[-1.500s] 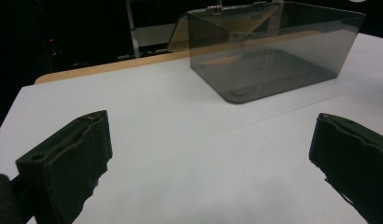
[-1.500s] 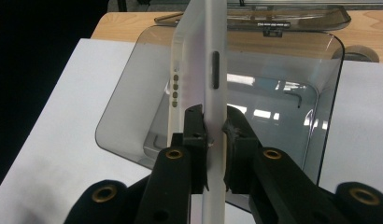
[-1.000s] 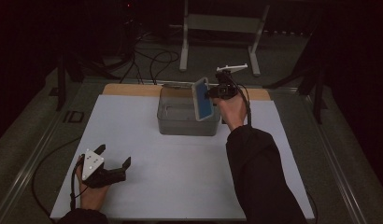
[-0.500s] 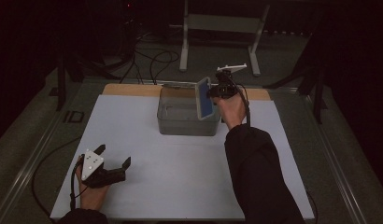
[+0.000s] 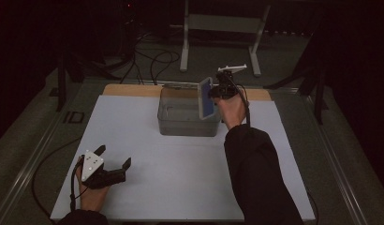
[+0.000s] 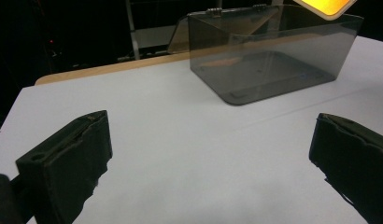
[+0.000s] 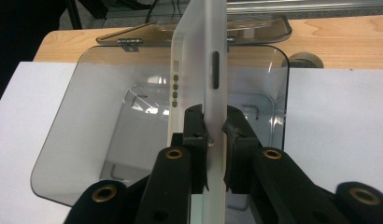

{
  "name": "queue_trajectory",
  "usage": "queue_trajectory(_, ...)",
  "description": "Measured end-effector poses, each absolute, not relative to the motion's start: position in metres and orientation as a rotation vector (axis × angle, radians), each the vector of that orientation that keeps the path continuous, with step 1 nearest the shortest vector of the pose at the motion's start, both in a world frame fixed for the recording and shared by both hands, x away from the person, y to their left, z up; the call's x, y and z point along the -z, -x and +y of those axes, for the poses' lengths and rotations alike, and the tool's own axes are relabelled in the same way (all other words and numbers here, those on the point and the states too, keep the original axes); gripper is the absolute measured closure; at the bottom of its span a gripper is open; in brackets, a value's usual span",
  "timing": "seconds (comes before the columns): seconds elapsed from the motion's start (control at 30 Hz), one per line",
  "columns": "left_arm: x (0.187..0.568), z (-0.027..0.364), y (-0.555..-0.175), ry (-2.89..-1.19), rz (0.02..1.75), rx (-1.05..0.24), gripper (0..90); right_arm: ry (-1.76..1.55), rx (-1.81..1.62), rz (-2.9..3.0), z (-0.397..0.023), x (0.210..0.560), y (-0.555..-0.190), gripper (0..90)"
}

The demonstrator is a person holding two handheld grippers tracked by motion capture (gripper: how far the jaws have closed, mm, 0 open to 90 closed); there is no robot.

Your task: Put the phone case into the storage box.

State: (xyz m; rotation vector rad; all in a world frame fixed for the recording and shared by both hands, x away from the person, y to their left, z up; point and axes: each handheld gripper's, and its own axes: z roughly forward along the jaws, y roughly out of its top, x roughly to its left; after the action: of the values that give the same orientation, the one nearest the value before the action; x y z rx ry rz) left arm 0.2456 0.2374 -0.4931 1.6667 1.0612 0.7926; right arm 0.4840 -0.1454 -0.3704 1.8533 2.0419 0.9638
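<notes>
Since the earlier high views, the right gripper (image 5: 217, 90) has barely moved: it was already at the right rim of the clear box (image 5: 188, 112) with the flat tablet-like device (image 5: 206, 98) on edge, and the device now sits a touch lower and closer to the box wall. I read that as a slow lowering, with the placing into the box not done yet.

The left gripper (image 5: 114, 161) has stayed parked near the front left of the white table sheet (image 5: 180, 178), well apart from the box, jaws wide apart and holding nothing.

The right gripper view gives the grip itself: the jaws are closed on the thin pale edge of the device (image 7: 201, 74) near its lower end, pads pressing both faces, with the open, empty box (image 7: 110, 130) directly below (side button and small dots visible along the edge). The high view can't show that pinch, but it shows the blue face.

The left gripper view shows the box (image 6: 273, 51) from the side, hinged lid (image 6: 217, 25) thrown back, and the device's corner (image 6: 327, 7) above the rim, glowing orange there.
</notes>
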Motion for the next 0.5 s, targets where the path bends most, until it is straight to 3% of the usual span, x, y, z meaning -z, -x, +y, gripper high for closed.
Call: queue_trajectory(0.5,0.4929,0.2374,-0.2451,-1.665,1.059,-0.792,0.3,-1.854,-0.918,2.012,-0.1471,0.3754,-0.4868,82.1)
